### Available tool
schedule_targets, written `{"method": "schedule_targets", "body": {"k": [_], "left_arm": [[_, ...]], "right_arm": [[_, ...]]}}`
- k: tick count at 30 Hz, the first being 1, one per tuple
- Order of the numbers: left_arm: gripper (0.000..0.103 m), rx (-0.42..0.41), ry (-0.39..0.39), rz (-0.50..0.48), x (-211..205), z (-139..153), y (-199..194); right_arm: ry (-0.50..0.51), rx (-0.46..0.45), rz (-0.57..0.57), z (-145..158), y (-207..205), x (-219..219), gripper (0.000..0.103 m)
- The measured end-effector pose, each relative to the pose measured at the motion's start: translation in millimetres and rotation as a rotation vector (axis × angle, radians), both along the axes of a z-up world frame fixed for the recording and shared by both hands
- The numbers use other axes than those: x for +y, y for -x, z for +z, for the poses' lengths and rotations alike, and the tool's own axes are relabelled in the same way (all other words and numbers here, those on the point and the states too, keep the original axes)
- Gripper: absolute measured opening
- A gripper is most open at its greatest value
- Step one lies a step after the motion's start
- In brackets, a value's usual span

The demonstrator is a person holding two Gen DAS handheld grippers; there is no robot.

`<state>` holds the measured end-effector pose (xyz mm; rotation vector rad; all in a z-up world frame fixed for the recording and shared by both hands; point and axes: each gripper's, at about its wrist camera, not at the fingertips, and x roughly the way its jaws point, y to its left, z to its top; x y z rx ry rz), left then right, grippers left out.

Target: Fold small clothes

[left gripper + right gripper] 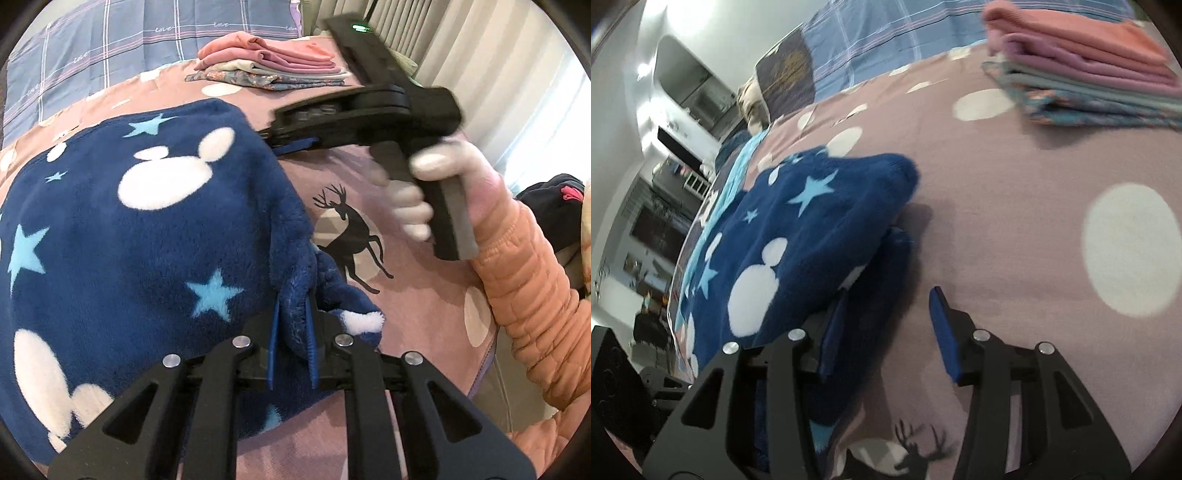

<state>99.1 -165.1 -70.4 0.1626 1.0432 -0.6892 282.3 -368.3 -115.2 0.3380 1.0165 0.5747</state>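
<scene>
A gloved right hand [424,195] in a quilted peach sleeve [532,295] is tilting the right gripper [886,332] down beside the fluffy navy fleece garment with stars and white blobs [147,229] lying on the dotted mauve bedspread [997,206]; its jaws are standing spread, gripping nothing. The left gripper [291,332] is pinching the garment's edge tight.

Pale curtains [436,48] hang behind the pink spotted bed [417,295].

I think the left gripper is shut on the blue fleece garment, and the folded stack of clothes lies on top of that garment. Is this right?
Not quite. The left gripper is shut on the blue fleece garment, but the folded stack lies apart from it on the pink bedspread, as the right wrist view shows.
</scene>
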Motion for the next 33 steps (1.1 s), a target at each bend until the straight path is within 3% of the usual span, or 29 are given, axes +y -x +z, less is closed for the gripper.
{"method": "schedule_targets", "body": {"k": [2,4,6,10,14,17,18,20,21,22,23,25,28,29,30,33], "left_arm": [[0.014,0.003,-0.008,-0.026,-6.2,-2.3,-1.5],[0.018,0.002,-0.023,-0.059,-17.1,-4.9,-2.4],[0.019,-0.009,-0.043,-0.081,-27.3,-9.3,-5.9],[0.011,-0.024,-0.040,-0.132,-32.2,-14.2,-2.7],[0.011,-0.019,-0.014,-0.129,-29.8,-17.7,-4.0],[0.011,-0.025,-0.011,-0.137,-27.1,-18.8,-0.8],[0.011,-0.025,-0.006,-0.137,-25.9,-19.3,-0.5],[0.011,-0.015,0.008,-0.130,-24.5,-20.3,-3.4],[0.011,-0.012,0.013,-0.129,-24.0,-20.8,-3.3],[0.012,-0.012,0.014,-0.129,-24.5,-21.2,-3.2],[0.012,-0.013,0.013,-0.131,-24.3,-22.0,-2.8],[0.013,-0.014,0.011,-0.132,-26.6,-22.2,-3.2],[0.015,-0.016,0.009,-0.132,-28.4,-23.1,-4.7],[0.015,-0.013,0.009,-0.132,-28.5,-23.3,-5.4],[0.015,-0.012,0.008,-0.131,-28.7,-22.8,-4.9],[0.016,-0.027,0.020,-0.135,-28.5,-20.8,-3.0]], "right_arm": [[-0.009,0.005,0.003,-3.5,-8.4,6.5,0.046],[-0.055,0.005,-0.012,-4.3,-17.6,10.4,0.011],[-0.114,-0.002,-0.046,0.0,-21.3,10.3,0.010],[-0.096,-0.085,-0.104,15.6,-16.9,8.7,0.008],[0.027,-0.056,-0.129,-13.4,-39.2,13.0,0.008],[-0.097,-0.029,-0.144,-21.2,-41.6,-2.8,0.014],[-0.106,-0.034,-0.184,-15.4,-39.6,-13.0,0.021],[-0.111,-0.060,-0.228,-4.9,-35.9,-27.8,0.023],[-0.139,-0.062,-0.230,-1.1,-35.0,-34.1,0.028],[-0.210,-0.039,-0.208,1.9,-35.0,-41.1,0.035],[-0.247,-0.020,-0.194,2.4,-34.5,-43.4,0.053],[-0.314,0.021,-0.146,1.9,-36.3,-40.1,0.056],[-0.284,0.074,-0.090,-5.3,-48.1,-12.9,0.061],[-0.262,0.083,-0.089,-7.6,-53.0,-5.6,0.050],[-0.238,0.080,-0.105,-8.8,-59.0,1.6,0.008],[-0.251,-0.015,-0.180,9.1,-64.7,5.7,0.008]]}}
